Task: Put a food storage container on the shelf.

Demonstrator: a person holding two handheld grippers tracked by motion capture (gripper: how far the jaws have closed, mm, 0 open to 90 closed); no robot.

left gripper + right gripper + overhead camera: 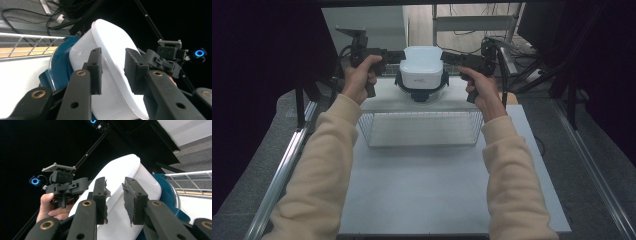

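white lid (422, 65) of a teal-based appliance (422, 92), held up at the far end of the white table (422, 185), just beyond a clear wire basket (421, 129). pinched on its left edge by the left gripper (398, 56), jaws narrow on the rim (rim between the pads (96, 67) in the left gripper view). gripped on its right edge by the right gripper (447, 56), jaws close about the white edge, possibly touching, hard to tell from the frayed pads (130, 202). lid tilted in both gripper views, teal body (60, 67) just beneath.
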